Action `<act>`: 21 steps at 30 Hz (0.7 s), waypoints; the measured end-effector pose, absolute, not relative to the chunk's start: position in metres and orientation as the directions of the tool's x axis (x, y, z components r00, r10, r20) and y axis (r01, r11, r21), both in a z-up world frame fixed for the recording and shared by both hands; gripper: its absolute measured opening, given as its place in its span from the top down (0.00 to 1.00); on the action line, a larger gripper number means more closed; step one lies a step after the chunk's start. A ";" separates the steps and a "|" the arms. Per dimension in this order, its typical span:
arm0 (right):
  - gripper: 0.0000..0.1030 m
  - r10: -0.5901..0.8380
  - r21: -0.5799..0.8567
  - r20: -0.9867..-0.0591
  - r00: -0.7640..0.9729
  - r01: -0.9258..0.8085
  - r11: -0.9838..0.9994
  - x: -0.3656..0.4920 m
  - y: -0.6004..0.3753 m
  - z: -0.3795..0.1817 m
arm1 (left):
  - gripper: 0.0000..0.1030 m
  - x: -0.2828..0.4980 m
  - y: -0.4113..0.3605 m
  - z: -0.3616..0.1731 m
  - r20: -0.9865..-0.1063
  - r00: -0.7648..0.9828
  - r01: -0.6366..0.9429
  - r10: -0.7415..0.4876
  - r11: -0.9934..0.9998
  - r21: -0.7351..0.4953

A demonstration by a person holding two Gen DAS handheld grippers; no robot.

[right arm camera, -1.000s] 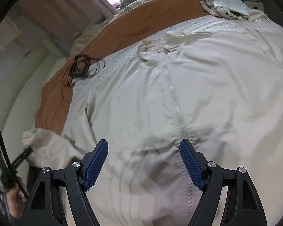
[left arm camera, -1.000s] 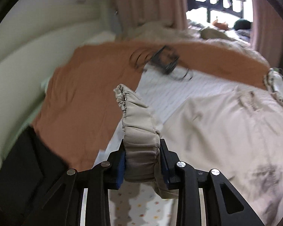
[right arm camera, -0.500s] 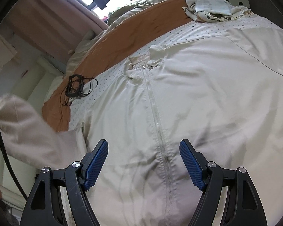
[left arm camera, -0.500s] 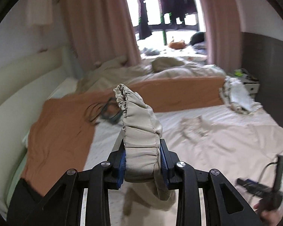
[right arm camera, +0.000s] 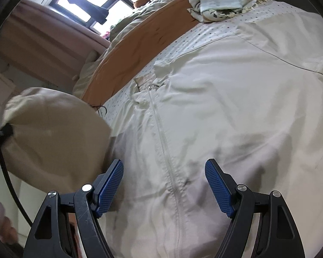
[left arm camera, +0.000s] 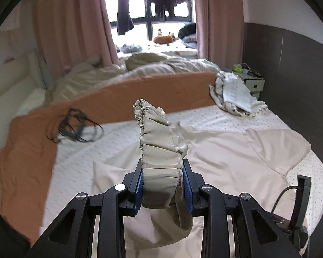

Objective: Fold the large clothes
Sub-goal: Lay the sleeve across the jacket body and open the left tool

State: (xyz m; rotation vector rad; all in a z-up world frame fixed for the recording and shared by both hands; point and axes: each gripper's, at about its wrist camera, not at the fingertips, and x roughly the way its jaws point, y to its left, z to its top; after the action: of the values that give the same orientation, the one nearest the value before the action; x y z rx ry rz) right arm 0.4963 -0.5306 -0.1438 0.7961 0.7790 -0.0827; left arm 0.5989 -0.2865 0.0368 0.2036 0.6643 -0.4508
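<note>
So far the folding is only at its beginning, as I judge it. I have a large beige jacket (right arm camera: 226,111) lying open and flat on the bed (left arm camera: 215,118), front side up, with its zipper (right arm camera: 168,161) running down the middle toward me and the collar at the far end. The body of it is not folded at all, and the sleeve on the right side (left arm camera: 275,150) lies spread out on the bed.

My left tongs (left arm camera: 163,185) are clenched on the gathered elastic cuff (left arm camera: 159,142) of the other sleeve. The cuff stands up between the blue pads, and the rest of that sleeve hangs below them, lifted off the bed. In the right wrist view this lifted sleeve (right arm camera: 53,133) shows as a big pale shape at the near left, above the left edge of the jacket.

My right tongs (right arm camera: 164,189) are released, with the jaws wide apart and nothing between them. They hover over the lower middle of the jacket, close to the zipper line.

What is left, I think, is nearly everything: to lay this sleeve across the chest, to do the same with the right sleeve, then to fold the body. A crumpled pale cloth (left arm camera: 234,94) at the far right and a tangle of black cable (left arm camera: 75,126) at the far left lie apart from the jacket.
</note>
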 end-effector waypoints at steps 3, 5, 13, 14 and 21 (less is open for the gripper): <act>0.24 0.215 0.618 -0.658 0.722 0.355 0.701 0.498 -0.536 -0.146 | 0.68 0.609 -0.301 0.016 -0.662 0.657 0.482 -0.359 0.876 0.003; 0.24 0.214 0.621 -0.660 0.720 0.363 0.694 0.499 -0.539 -0.148 | 0.66 0.612 -0.308 0.006 -0.685 0.631 0.485 -0.364 0.874 -0.018; 0.24 0.196 0.624 -0.688 0.699 0.431 0.651 0.499 -0.559 -0.162 | 0.47 0.623 -0.312 -0.038 -0.735 0.478 0.478 -0.480 0.845 -0.241; 0.24 0.193 0.624 -0.691 0.697 0.440 0.645 0.498 -0.561 -0.163 | 0.42 0.620 -0.309 -0.040 -0.732 0.475 0.476 -0.489 0.842 -0.254; 0.24 0.169 0.599 -0.703 0.691 0.447 0.665 0.498 -0.559 -0.160 | 0.30 0.608 -0.259 -0.033 -0.722 0.535 0.436 -0.438 0.875 -0.208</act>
State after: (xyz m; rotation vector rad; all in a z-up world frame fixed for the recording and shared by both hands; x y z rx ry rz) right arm 0.4975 -0.5588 -0.1595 0.8511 0.8153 -0.1786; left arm 0.6079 -0.2592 -0.0326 -0.0026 0.8614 -0.5209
